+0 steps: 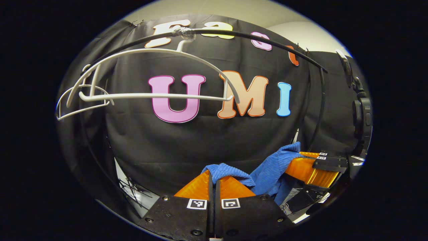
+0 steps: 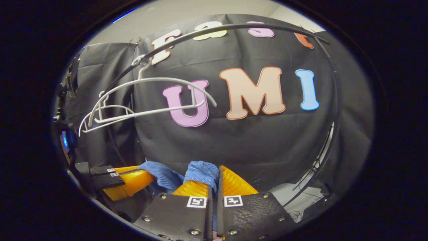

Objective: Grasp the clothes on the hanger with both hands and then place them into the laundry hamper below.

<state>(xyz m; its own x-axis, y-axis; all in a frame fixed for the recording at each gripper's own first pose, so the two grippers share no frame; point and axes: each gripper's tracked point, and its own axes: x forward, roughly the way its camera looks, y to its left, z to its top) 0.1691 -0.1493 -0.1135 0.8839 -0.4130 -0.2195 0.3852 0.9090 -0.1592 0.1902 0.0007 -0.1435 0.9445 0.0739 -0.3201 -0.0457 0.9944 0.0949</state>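
Observation:
A blue knitted garment (image 1: 267,169) hangs stretched between my two grippers, off the hanger. My left gripper (image 1: 214,179) is shut on one bunched end of it at the bottom of the left gripper view; the right gripper (image 1: 306,164) holds the other end farther right. In the right gripper view my right gripper (image 2: 219,175) is pinched on a fold of the blue garment (image 2: 200,172), with the left gripper (image 2: 128,180) to its left. The bare white hanger (image 1: 150,75) hangs from a black rail (image 1: 254,36) above; that hanger (image 2: 143,100) is up left in the right gripper view.
A black curved rail (image 2: 234,28) arches overhead, and its upright (image 1: 321,107) runs down at the right. A second white hanger (image 1: 75,100) hangs at the far left. A black device on a stand (image 1: 362,113) is at the right edge. Pale floor (image 2: 294,197) shows low down.

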